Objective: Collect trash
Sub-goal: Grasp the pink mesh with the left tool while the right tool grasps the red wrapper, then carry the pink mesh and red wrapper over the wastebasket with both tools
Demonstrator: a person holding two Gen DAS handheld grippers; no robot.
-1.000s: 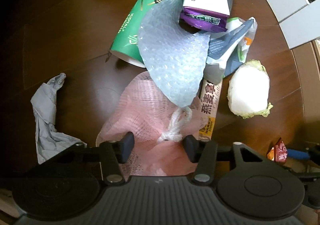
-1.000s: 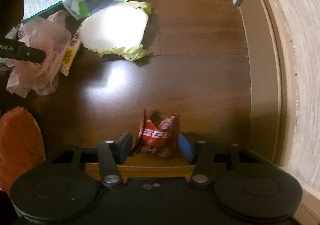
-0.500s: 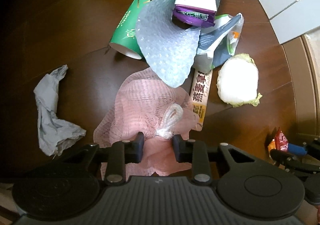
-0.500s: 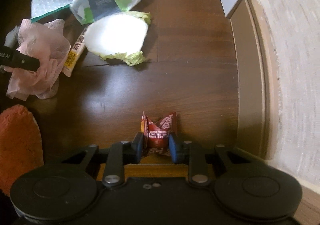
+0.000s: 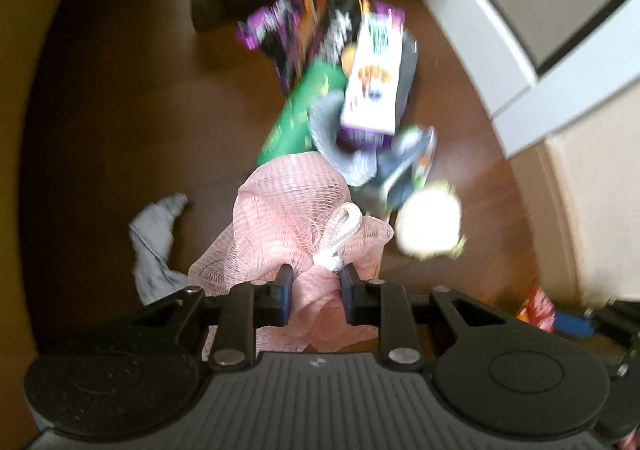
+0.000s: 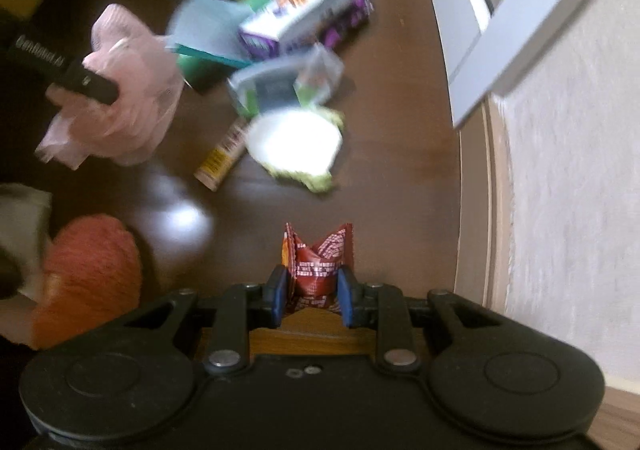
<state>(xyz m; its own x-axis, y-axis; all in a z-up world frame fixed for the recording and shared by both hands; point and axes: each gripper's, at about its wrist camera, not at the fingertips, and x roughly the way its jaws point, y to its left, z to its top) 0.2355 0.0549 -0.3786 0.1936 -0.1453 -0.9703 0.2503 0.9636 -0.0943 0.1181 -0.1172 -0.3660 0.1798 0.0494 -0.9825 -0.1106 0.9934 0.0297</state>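
Observation:
My left gripper [image 5: 316, 284] is shut on a pink mesh net [image 5: 288, 206] with a white cord loop and holds it raised above the dark wood floor; the net also shows in the right wrist view [image 6: 120, 90]. My right gripper [image 6: 312, 290] is shut on a crumpled red snack wrapper [image 6: 320, 258], lifted off the floor; it also shows in the left wrist view [image 5: 538, 308]. A trash pile lies beyond: a white-and-purple box [image 5: 374, 86], a green tube [image 5: 300, 118], a white foam piece with green edge [image 5: 428, 226], a yellow stick packet [image 6: 222, 158].
A crumpled grey paper [image 5: 156, 246] lies left of the net. An orange fuzzy slipper [image 6: 88, 278] is at the lower left of the right wrist view. A white cabinet [image 5: 520, 10] and beige wall with baseboard [image 6: 560, 170] run along the right.
Both grippers closed, the left on the pink net and the right on the red wrapper, then rose and pulled back from the pile. The net now hangs in the air.

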